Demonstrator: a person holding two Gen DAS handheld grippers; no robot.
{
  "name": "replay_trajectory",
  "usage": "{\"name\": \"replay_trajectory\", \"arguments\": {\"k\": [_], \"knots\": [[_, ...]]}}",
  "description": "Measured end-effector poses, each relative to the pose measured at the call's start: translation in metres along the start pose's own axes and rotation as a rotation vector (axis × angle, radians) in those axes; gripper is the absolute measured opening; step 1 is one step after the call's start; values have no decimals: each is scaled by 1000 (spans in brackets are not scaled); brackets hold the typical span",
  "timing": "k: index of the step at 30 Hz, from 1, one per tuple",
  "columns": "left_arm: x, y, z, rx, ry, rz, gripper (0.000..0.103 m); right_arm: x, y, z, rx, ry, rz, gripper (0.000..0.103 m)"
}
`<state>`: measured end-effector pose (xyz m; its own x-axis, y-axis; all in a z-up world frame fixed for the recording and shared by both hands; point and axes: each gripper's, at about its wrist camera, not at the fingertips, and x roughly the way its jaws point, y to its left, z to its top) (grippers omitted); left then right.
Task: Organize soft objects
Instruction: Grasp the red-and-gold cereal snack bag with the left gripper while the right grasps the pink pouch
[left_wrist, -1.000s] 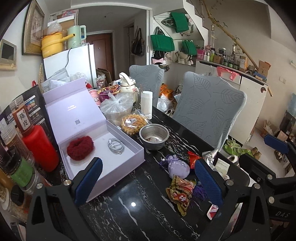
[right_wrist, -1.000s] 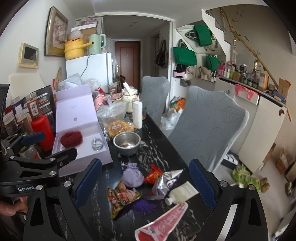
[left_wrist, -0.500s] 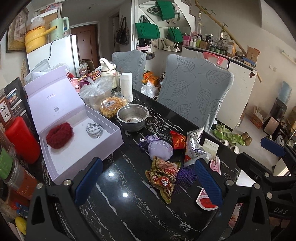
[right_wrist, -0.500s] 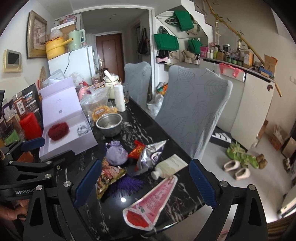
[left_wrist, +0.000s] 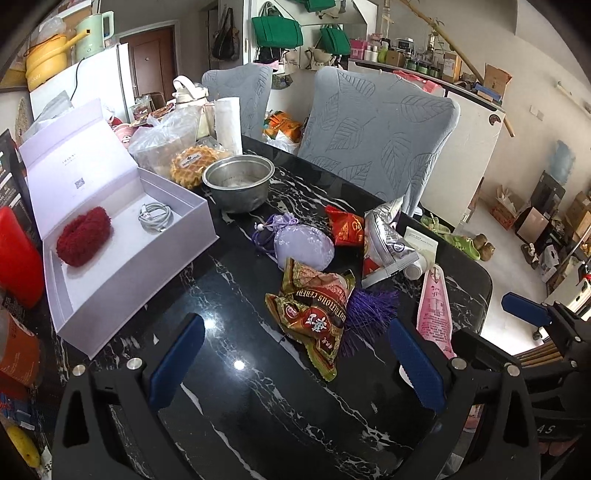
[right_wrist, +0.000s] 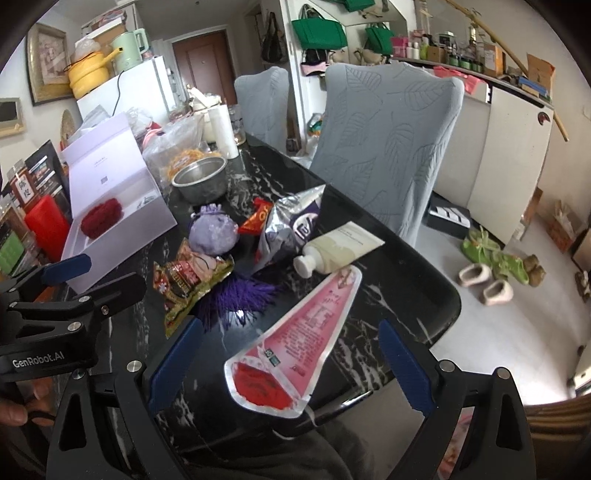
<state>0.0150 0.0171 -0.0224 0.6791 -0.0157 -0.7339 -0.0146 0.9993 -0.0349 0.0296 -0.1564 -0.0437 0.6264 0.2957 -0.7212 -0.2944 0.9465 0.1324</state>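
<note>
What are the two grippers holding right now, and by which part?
Nothing. The left gripper and right gripper are both open, above the table, with nothing between their fingers.

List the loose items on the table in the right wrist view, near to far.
Pink pouch → purple tassel → white tube → lavender sachet → steel bowl → white roll.
</note>
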Motion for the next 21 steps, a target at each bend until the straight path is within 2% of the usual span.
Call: {"name": "replay_trajectory", "arguments": {"k": [9, 16, 21], "knots": [[30, 11, -9, -40, 60, -23, 101, 24, -9, -13, 8, 46, -16, 97], [52, 8, -7, -28, 97, -36, 101, 45, -18, -17, 45, 100, 8, 96], [64, 5, 0, -16, 105, -45, 101, 49, -16, -16, 21, 81, -17, 93]]}}
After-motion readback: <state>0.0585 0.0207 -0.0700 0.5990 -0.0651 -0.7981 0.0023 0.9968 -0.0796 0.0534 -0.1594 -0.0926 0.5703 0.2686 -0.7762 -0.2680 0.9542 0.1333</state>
